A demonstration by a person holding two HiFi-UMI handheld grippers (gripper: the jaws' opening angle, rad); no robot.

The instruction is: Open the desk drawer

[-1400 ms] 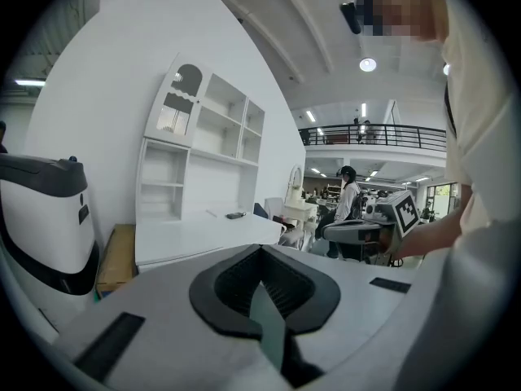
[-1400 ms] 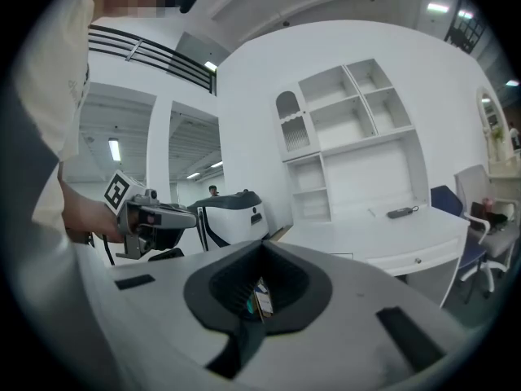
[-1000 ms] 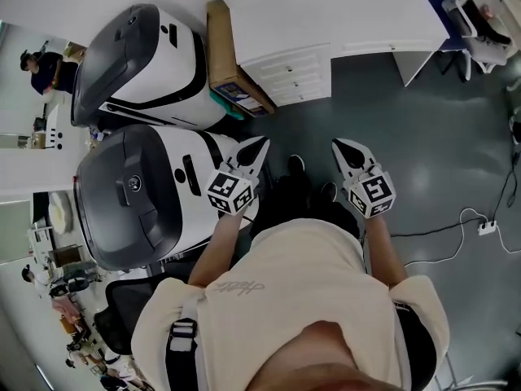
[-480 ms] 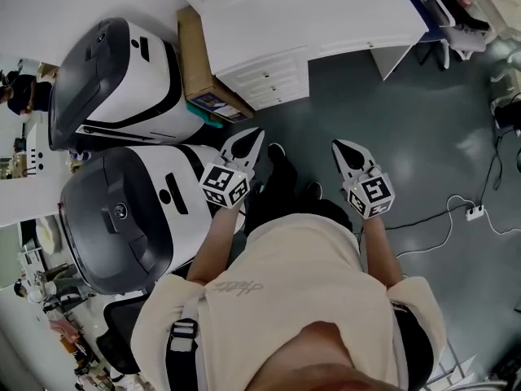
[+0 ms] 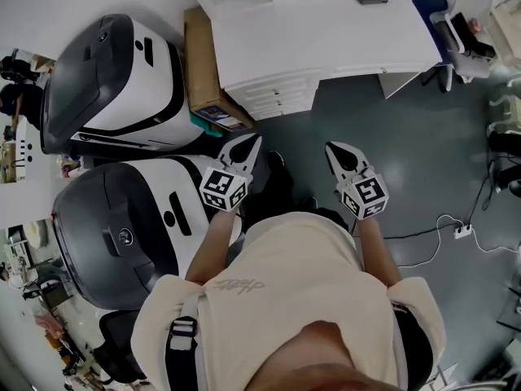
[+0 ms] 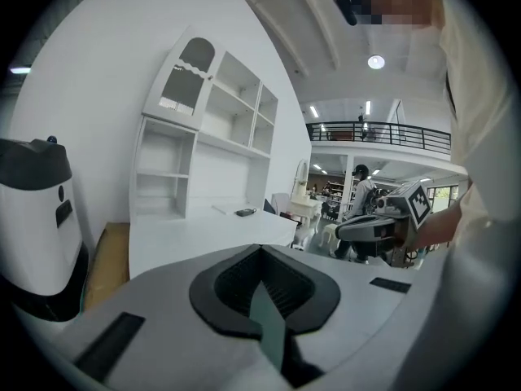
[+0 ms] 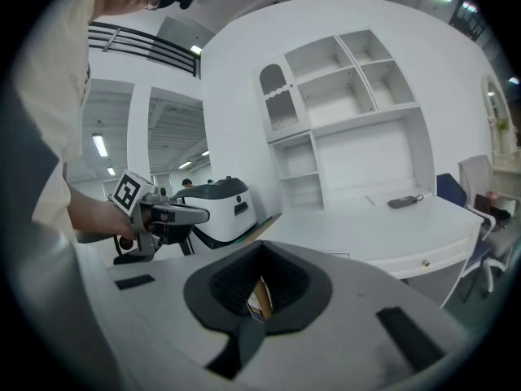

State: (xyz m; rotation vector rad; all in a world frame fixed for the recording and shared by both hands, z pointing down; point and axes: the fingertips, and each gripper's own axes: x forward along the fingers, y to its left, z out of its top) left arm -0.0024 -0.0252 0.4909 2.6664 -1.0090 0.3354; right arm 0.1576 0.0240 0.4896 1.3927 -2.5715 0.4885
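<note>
Standing well short of the desk, so I'd call this the approach, with nothing on the drawers touched yet. Both claws are out front of the body. The left gripper [image 5: 244, 147] has its jaws pressed together with nothing in them, and the right gripper [image 5: 340, 155] is the same, clamped and empty. My take: whichever one goes for the handle has to spread before it gets there. Then it should come in level and square to the drawer front so the pull runs straight out and doesn't rack it sideways.

Room-wise, the near machine [image 5: 122, 218] is just beside the left gripper, so that side's tight and I'd lead with the right. The floor [image 5: 407, 153] is open ahead and to the right. A cable [image 5: 431, 230] lies off the direct line, worth minding if you sidestep.

Further on there's a second machine [image 5: 106, 76], then a box [image 5: 198, 59] against the desk's left end, just beside the drawers [image 5: 281, 90]. Those sit under the left part of the desk [image 5: 326, 31]. One small knob [image 7: 424, 261] shows in the right gripper view; the rest are too small to tell. Stop with room in front of you for the drawer to slide out. The chair [image 5: 464, 23] at far right is well apart from all this
</note>
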